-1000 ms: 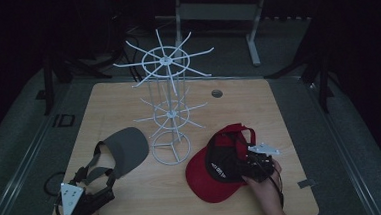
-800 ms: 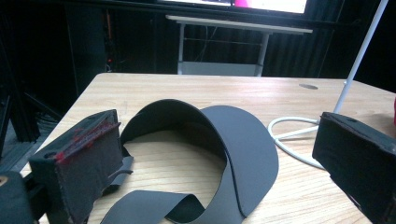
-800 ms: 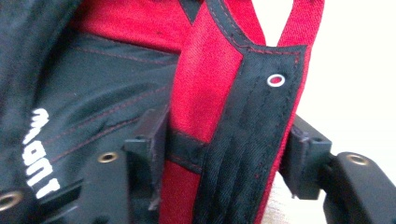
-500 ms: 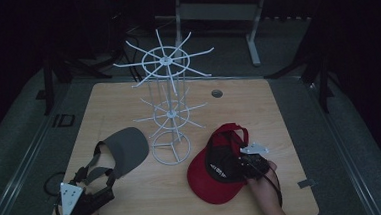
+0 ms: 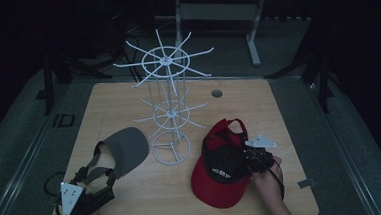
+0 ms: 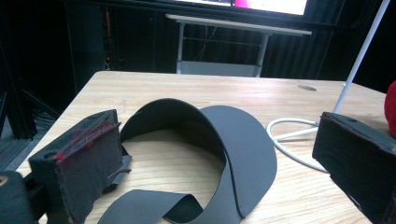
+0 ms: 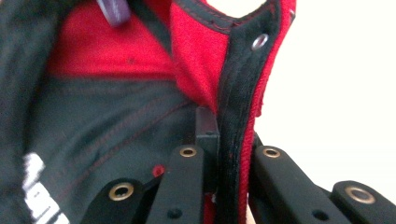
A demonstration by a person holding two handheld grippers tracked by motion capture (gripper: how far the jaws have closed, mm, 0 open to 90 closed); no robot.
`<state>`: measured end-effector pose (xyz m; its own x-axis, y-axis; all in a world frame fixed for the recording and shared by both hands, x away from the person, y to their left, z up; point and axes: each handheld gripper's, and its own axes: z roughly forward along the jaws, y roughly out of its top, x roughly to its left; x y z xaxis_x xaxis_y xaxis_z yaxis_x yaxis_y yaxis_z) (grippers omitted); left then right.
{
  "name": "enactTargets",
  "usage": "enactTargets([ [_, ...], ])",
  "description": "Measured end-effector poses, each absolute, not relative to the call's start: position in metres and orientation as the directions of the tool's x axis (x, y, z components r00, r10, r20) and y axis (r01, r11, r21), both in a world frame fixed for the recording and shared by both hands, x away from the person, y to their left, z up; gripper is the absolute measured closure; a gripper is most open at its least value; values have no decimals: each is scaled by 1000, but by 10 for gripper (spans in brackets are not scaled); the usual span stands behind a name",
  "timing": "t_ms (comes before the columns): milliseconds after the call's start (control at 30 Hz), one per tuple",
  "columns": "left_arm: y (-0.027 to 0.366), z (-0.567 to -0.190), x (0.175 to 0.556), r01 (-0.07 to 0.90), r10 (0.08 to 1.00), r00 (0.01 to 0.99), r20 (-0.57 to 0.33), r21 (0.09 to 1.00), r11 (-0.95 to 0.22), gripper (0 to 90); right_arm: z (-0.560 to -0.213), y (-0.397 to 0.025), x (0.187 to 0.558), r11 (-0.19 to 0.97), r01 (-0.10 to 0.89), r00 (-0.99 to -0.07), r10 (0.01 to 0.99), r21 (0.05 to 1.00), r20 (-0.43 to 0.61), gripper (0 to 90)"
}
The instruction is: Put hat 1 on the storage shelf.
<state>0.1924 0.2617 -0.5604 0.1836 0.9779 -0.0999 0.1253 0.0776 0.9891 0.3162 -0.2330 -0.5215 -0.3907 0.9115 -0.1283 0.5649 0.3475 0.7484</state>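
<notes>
A red cap with a black lining lies upside down at the table's front right. My right gripper is shut on the cap's rim; in the right gripper view the black-edged rim sits pinched between the two jaws. A grey visor lies at the front left, and it curves between my open jaws in the left gripper view. My left gripper stands open just in front of the visor's strap. A white wire display rack stands between the two hats.
The rack's round base lies just right of the visor. A small round grommet sits in the wooden table near the back. A metal stand is behind the table, on the dark floor.
My right gripper has slid left, further onto the cap's rim, and the cap has shifted slightly with it. The left gripper and visor have not moved.
</notes>
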Motion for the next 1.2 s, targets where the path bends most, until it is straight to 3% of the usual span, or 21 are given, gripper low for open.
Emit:
enactTargets([
  [133, 262, -561, 192, 126, 978, 183, -104, 989, 81, 19, -500, -243, 314, 283, 525, -368, 926, 802, -86, 861],
  [800, 255, -553, 191, 150, 972, 216, -94, 987, 62, 19, -410, -250, 287, 274, 329, -370, 918, 904, -144, 862],
  [900, 251, -546, 190, 150, 966, 241, -89, 987, 53, 19, -399, -250, 281, 271, 304, -379, 914, 913, -145, 862],
  [1067, 243, -534, 190, 173, 933, 316, -172, 977, 121, 19, -381, -248, 273, 284, 259, -390, 905, 923, -170, 862],
  [1200, 234, -520, 187, 152, 922, 362, -135, 985, 84, 19, -373, -250, 270, 291, 244, -385, 904, 925, -183, 863],
])
